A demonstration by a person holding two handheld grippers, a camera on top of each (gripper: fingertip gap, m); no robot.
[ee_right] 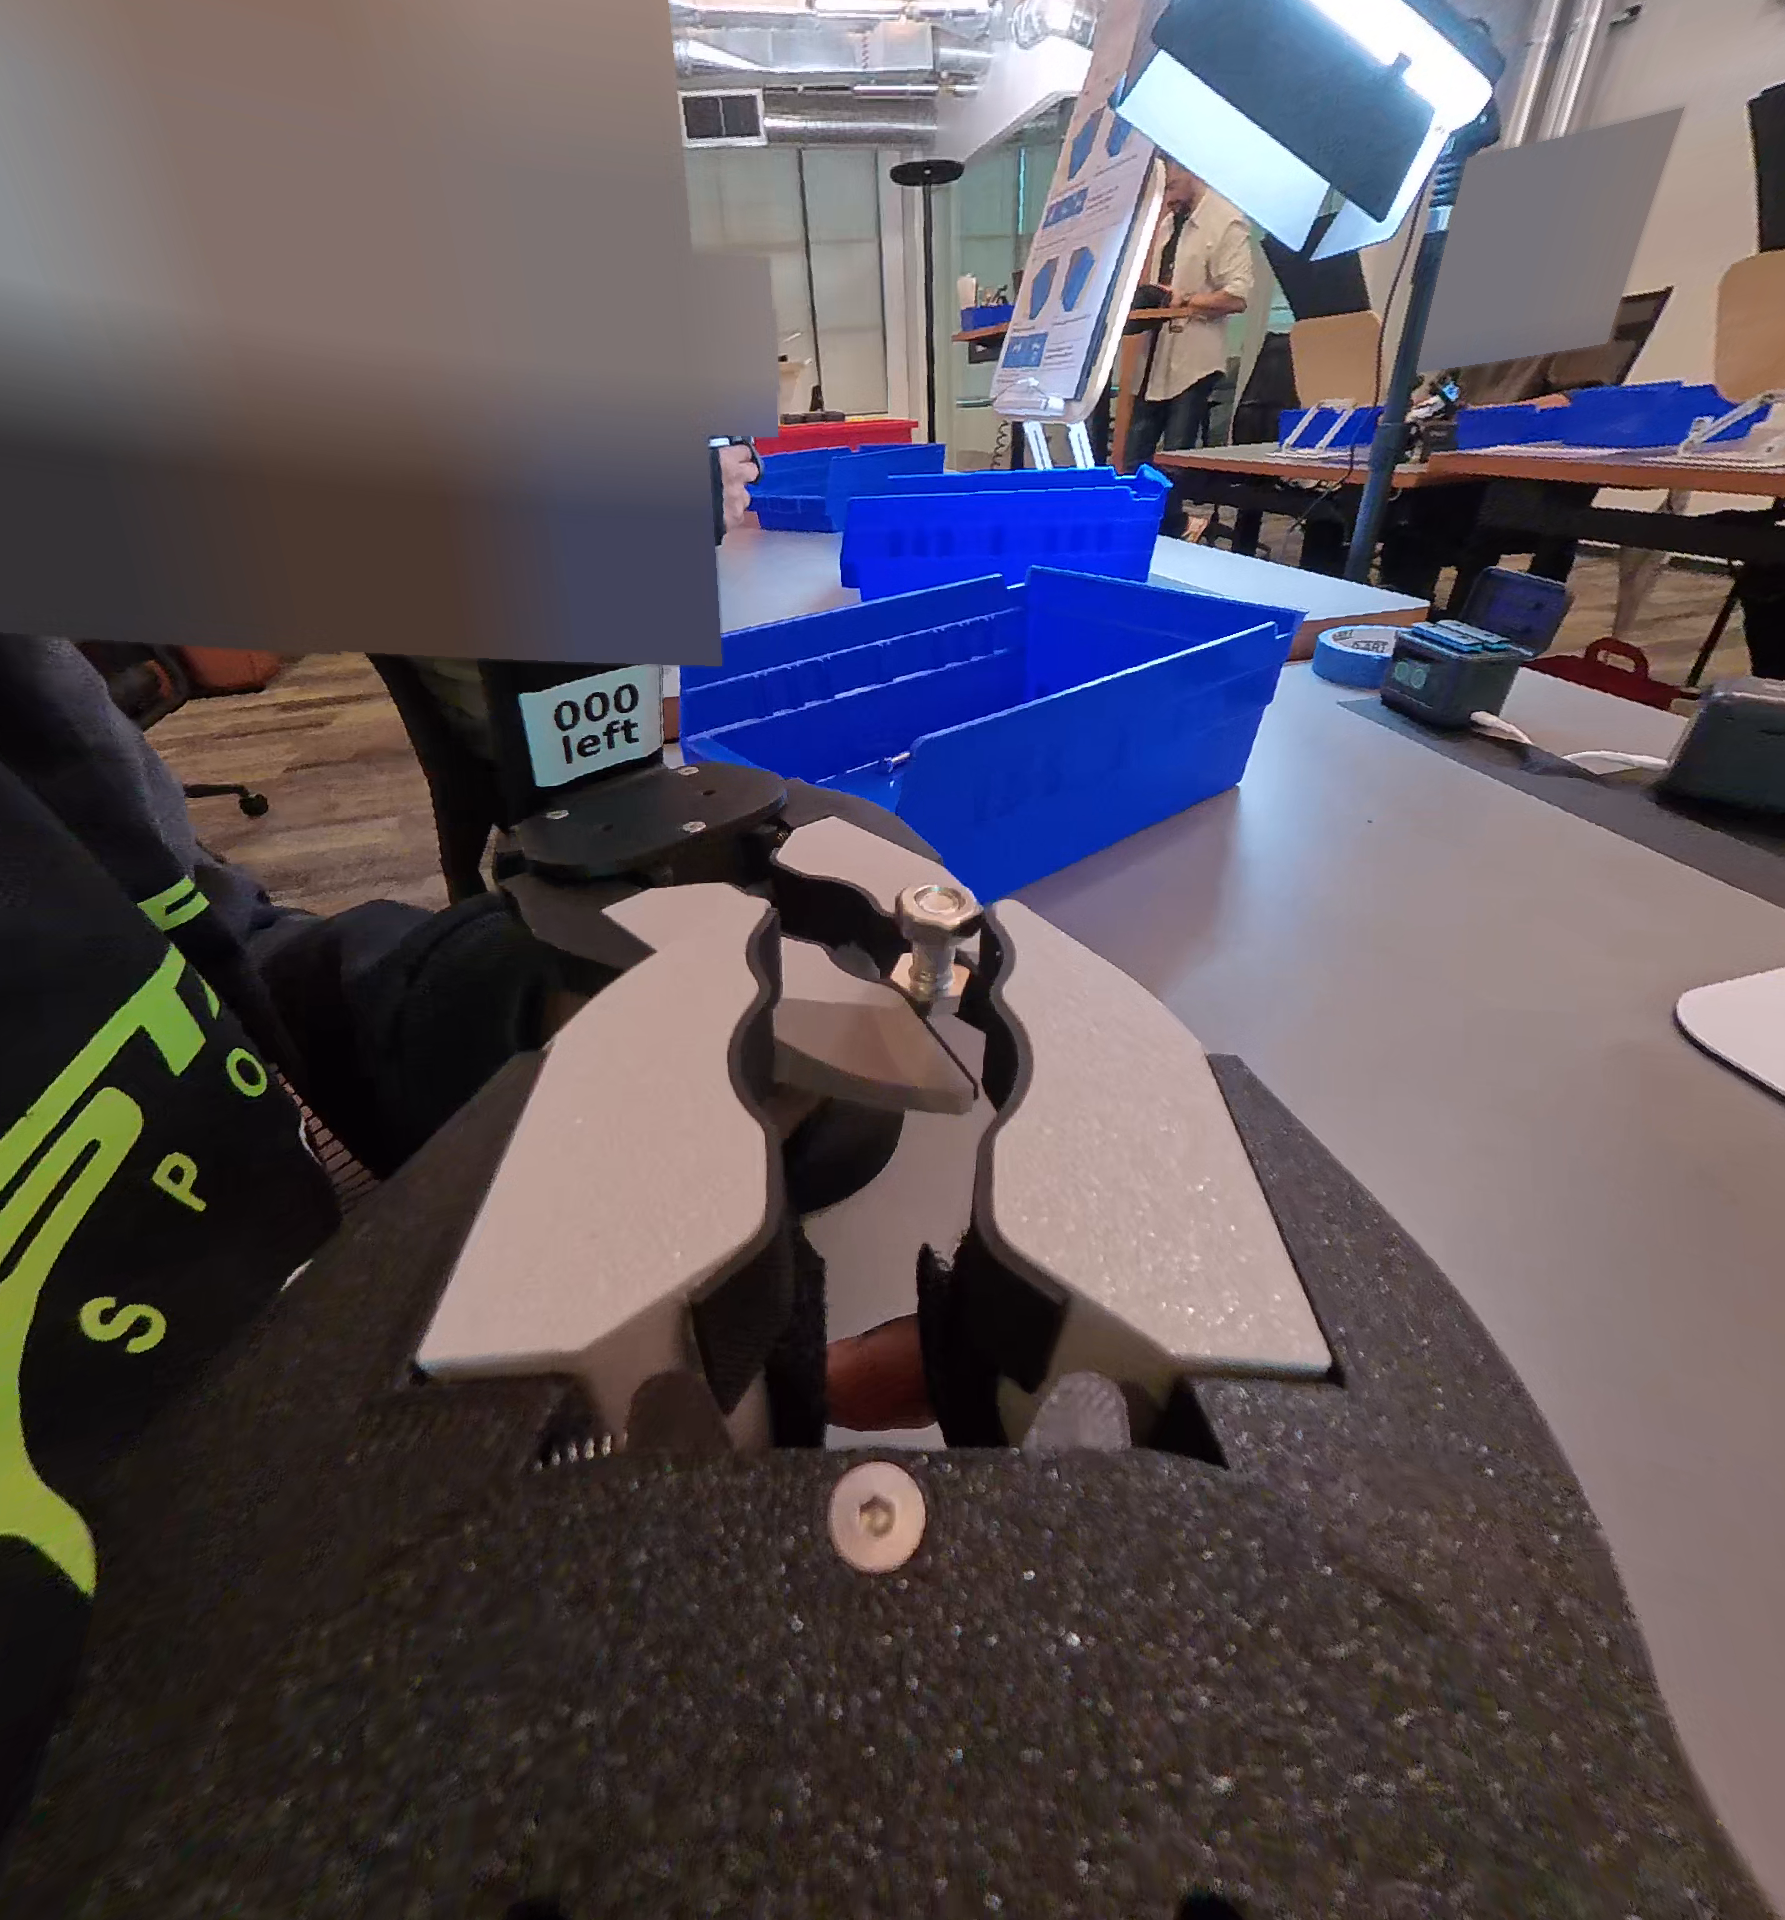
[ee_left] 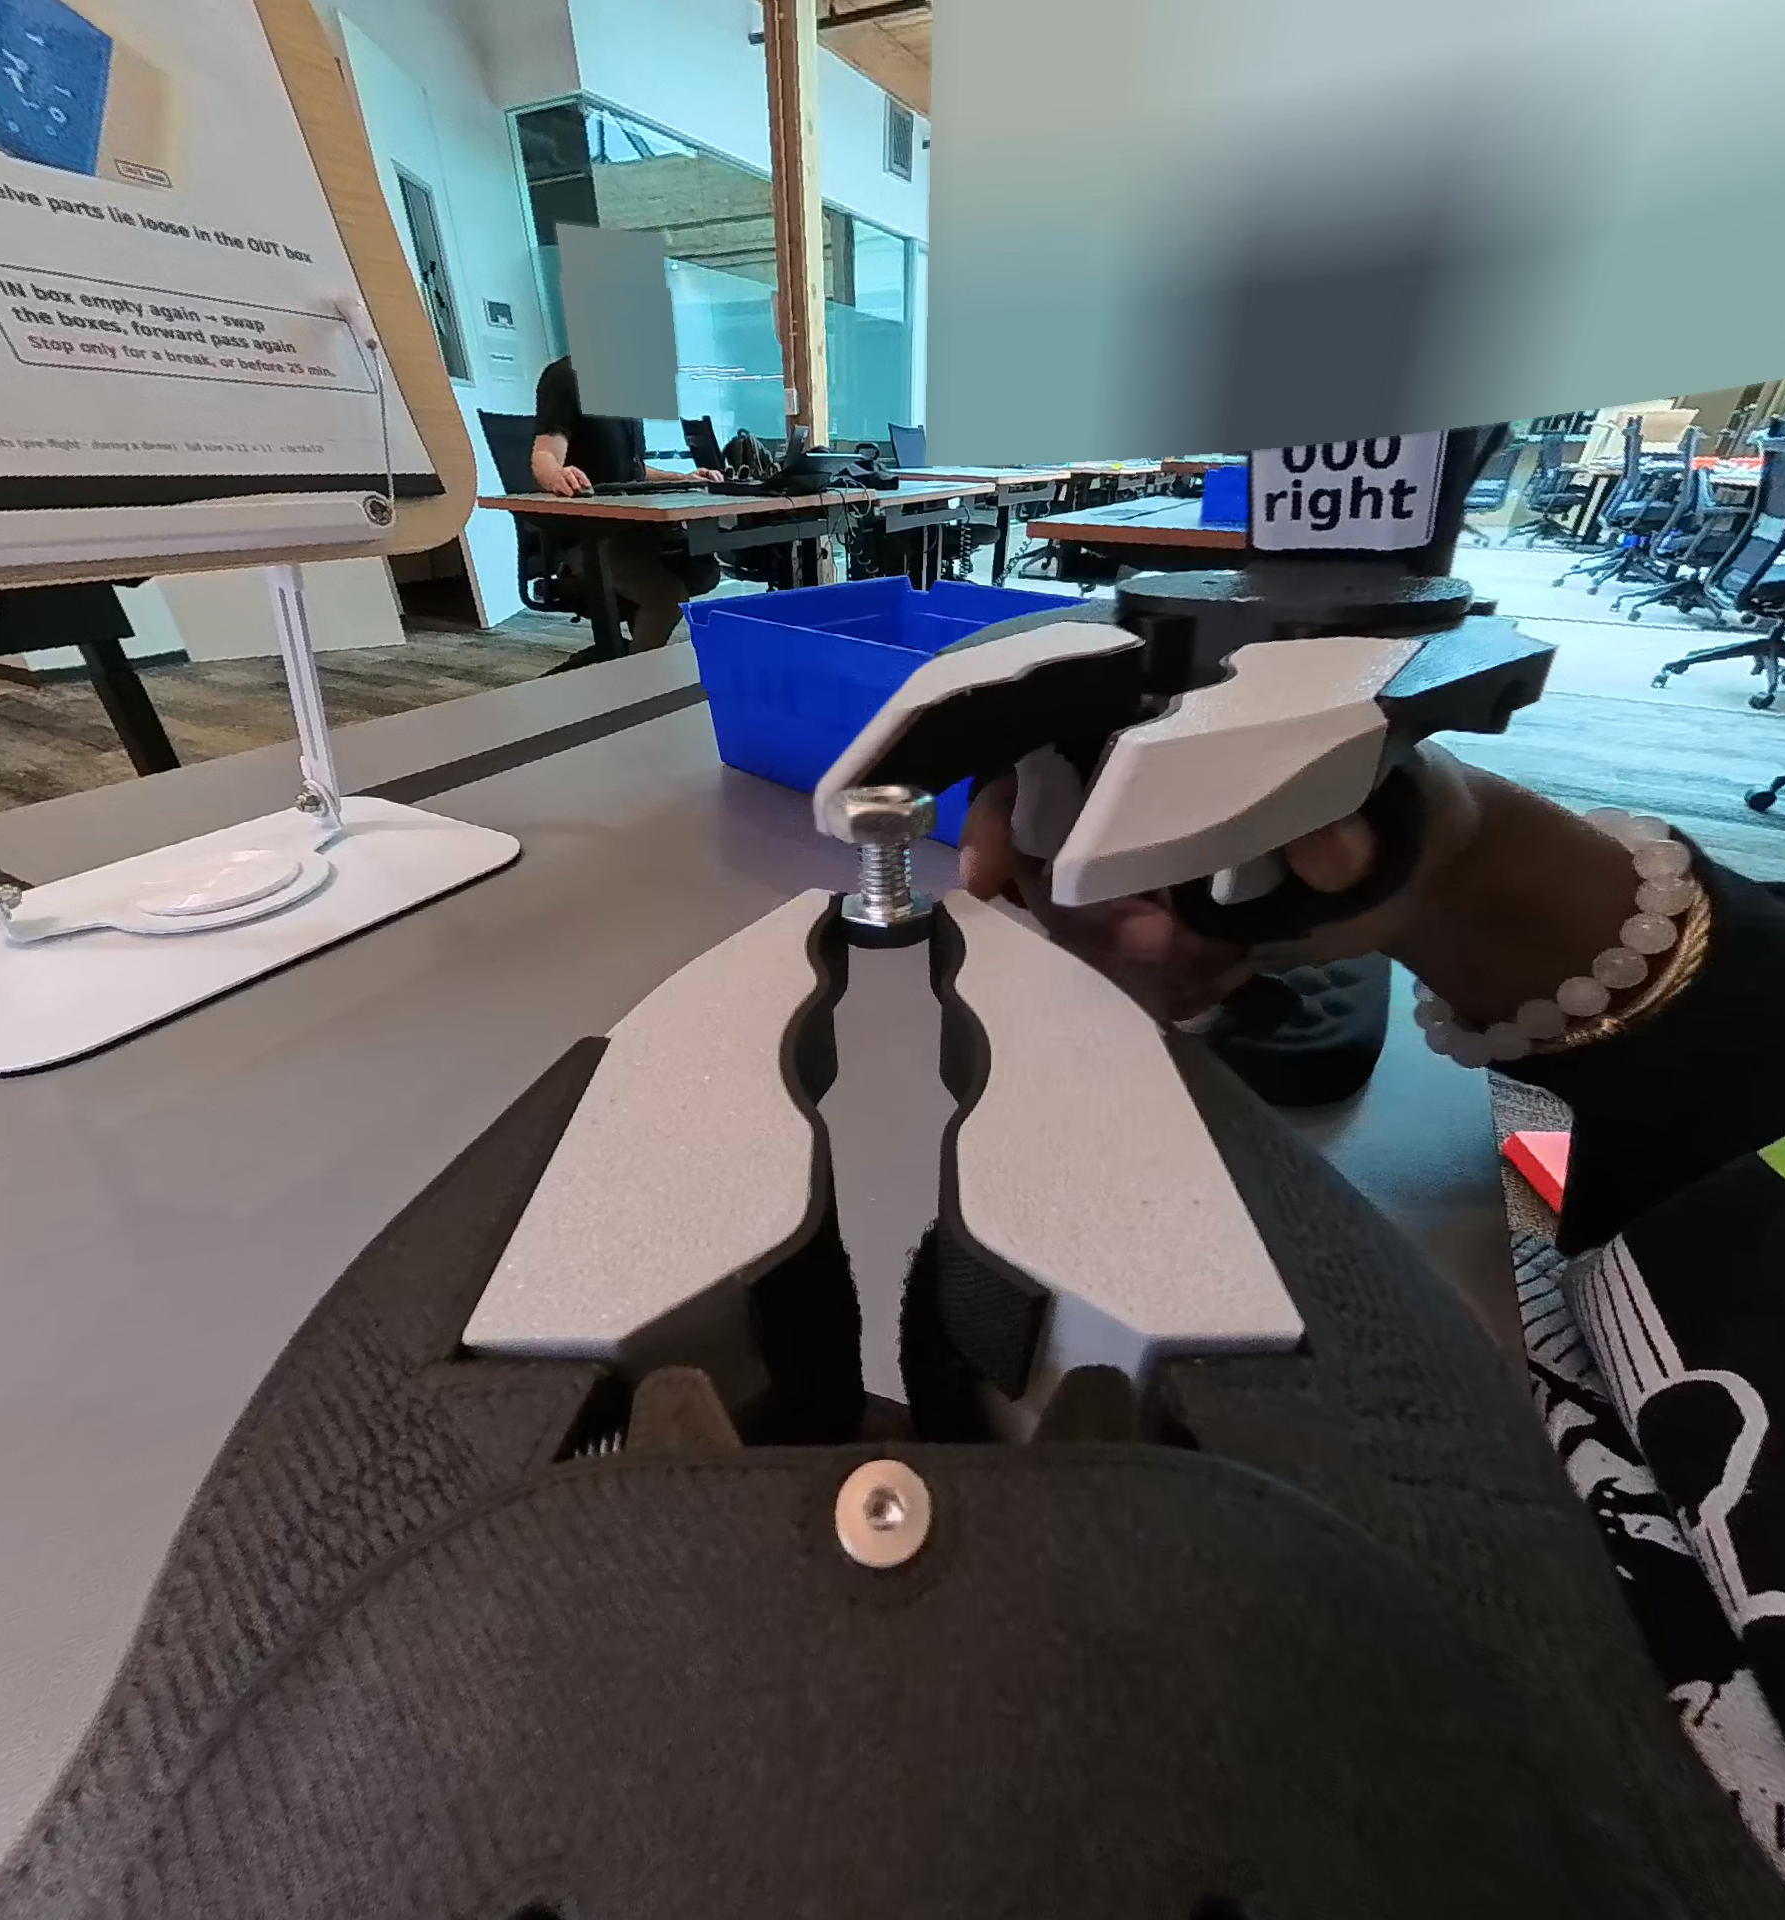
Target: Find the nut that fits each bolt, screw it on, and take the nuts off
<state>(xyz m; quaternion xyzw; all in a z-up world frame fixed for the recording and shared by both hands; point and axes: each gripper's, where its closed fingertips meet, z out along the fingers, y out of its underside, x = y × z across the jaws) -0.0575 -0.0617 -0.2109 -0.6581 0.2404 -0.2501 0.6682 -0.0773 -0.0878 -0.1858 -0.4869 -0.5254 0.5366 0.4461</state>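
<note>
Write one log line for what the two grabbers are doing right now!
left gripper: shut on nut | right gripper: open around bolt head | blue bin: behind

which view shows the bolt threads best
The left wrist view: the bolt stands upright, side-on, with its bare threads showing between the hex head and the nut held in the left tongs. The right wrist view looks down on the head, so only a short, foreshortened bit of shank shows.
</note>
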